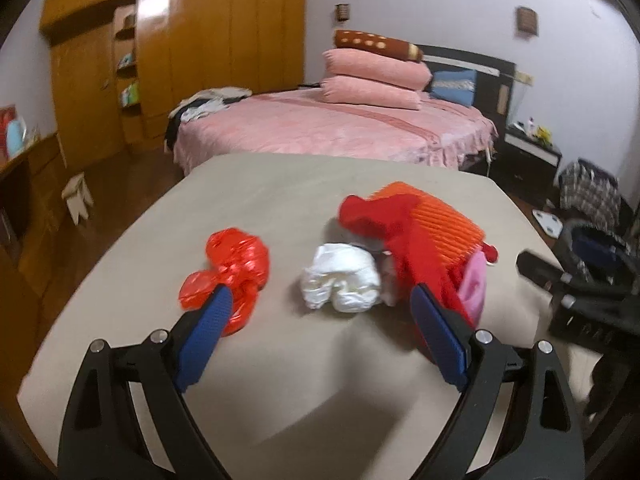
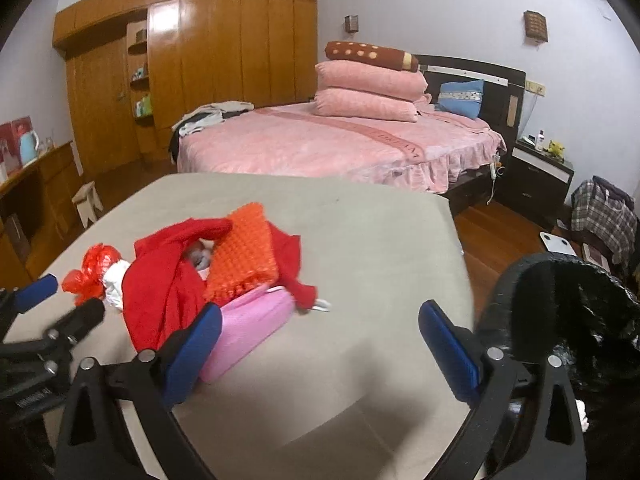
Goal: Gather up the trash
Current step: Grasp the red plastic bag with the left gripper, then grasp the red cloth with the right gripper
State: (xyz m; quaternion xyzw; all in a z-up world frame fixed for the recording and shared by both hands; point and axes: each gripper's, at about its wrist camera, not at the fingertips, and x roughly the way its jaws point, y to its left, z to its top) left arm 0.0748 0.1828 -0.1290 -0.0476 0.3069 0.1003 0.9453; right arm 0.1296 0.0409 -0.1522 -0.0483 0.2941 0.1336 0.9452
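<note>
On the beige table (image 1: 280,208) lie a crumpled red plastic bag (image 1: 226,276) and a white wad of tissue (image 1: 340,278). My left gripper (image 1: 320,300) hovers open just before them, its left pad overlapping the red bag, the white wad showing between the jaws without touching. In the right wrist view my right gripper (image 2: 322,316) is open over bare table (image 2: 360,232), with nothing between its jaws. Its left pad overlaps a pink pouch (image 2: 248,328). The red bag (image 2: 96,268) sits at far left, beside the left gripper's fingers (image 2: 40,288).
A red cloth (image 1: 404,236) drapes over an orange knitted piece (image 1: 444,220) with the pink pouch (image 1: 472,284) under it. A black bag-lined bin (image 2: 568,308) stands off the table's right edge. Behind are a pink bed (image 2: 320,144), wardrobe (image 2: 224,48) and nightstand (image 2: 540,180).
</note>
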